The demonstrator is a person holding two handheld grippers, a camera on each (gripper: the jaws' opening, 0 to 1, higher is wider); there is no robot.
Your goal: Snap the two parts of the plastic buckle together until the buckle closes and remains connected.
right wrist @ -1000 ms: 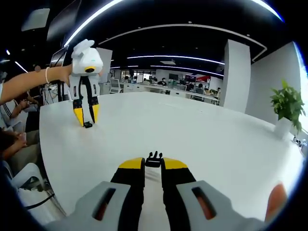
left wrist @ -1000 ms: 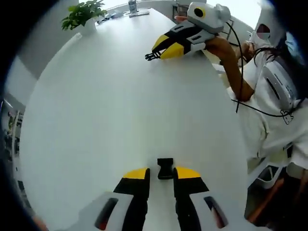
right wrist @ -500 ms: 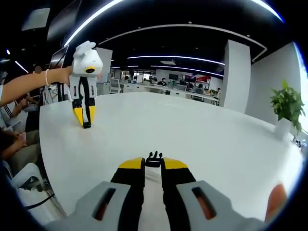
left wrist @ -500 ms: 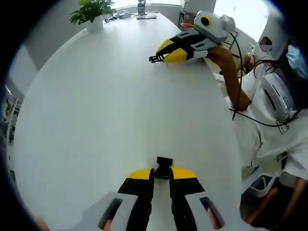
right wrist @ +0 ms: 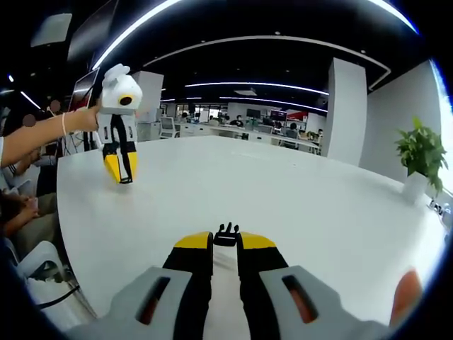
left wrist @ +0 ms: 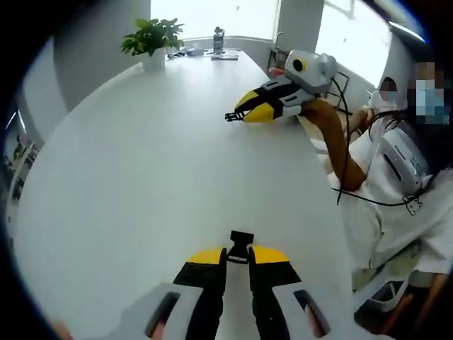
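Black fingers (left wrist: 205, 280) with yellow tips, white-grey gripper bodies, person in white top (left wrist: 382, 205), black cable (left wrist: 347, 152), wrist bracelet (right wrist: 63, 123)

no legible text, no labels, no brand marks, no numbers, no signs in either view

Buckle halves (left wrist: 241, 245) (right wrist: 226, 234) well apart

A: How many buckle pieces?
B: Two: one socket piece (left wrist: 241, 246) and one pronged piece (right wrist: 226, 234).
A: Hand-held grippers?
B: Two: the left hand-held gripper (left wrist: 238, 256) and the right hand-held gripper (right wrist: 225, 241).
A: What else?
B: One white surface (left wrist: 163, 156), one potted plant (left wrist: 151, 40), one bottle (left wrist: 218, 40).
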